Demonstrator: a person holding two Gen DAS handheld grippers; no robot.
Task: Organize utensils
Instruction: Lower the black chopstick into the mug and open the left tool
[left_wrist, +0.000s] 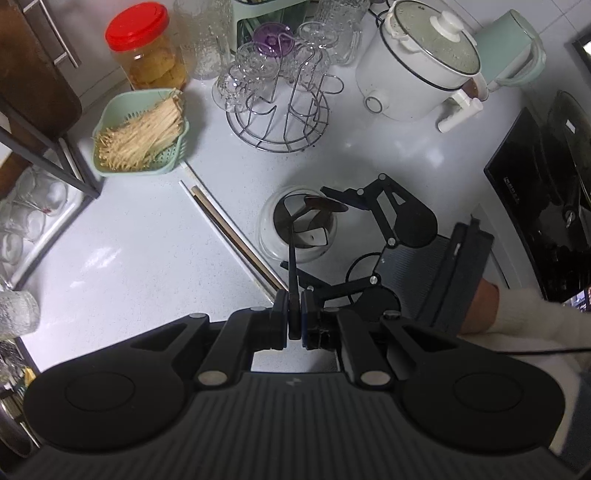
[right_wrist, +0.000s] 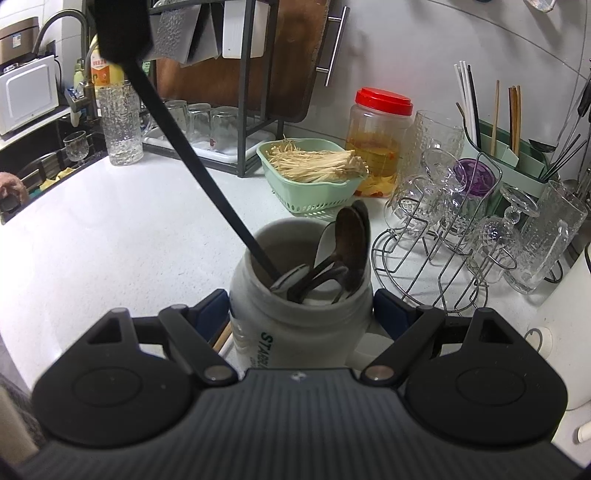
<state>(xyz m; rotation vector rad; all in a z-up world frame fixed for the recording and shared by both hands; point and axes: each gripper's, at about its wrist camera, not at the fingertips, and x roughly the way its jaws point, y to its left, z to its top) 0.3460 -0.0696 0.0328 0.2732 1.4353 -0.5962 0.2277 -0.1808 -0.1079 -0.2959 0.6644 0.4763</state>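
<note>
A white mug (right_wrist: 299, 325) (left_wrist: 269, 225) stands on the white counter with several dark spoons (right_wrist: 349, 236) in it. My left gripper (left_wrist: 294, 317) is shut on the handle of a black utensil (left_wrist: 293, 266) whose far end sits inside the mug; its handle also shows in the right wrist view (right_wrist: 192, 162). My right gripper (right_wrist: 301, 314) (left_wrist: 384, 236) has its fingers on both sides of the mug, holding it. A white chopstick and a brown chopstick (left_wrist: 229, 229) lie on the counter left of the mug.
A green basket of enoki mushrooms (left_wrist: 142, 136) (right_wrist: 314, 166), a red-lidded jar (right_wrist: 380, 140), a wire rack of glasses (left_wrist: 280, 92) (right_wrist: 454, 236), a green utensil holder with chopsticks (right_wrist: 506, 147), a white cooker (left_wrist: 417, 66), a black cooktop (left_wrist: 543, 206), and a dish rack (right_wrist: 229, 110).
</note>
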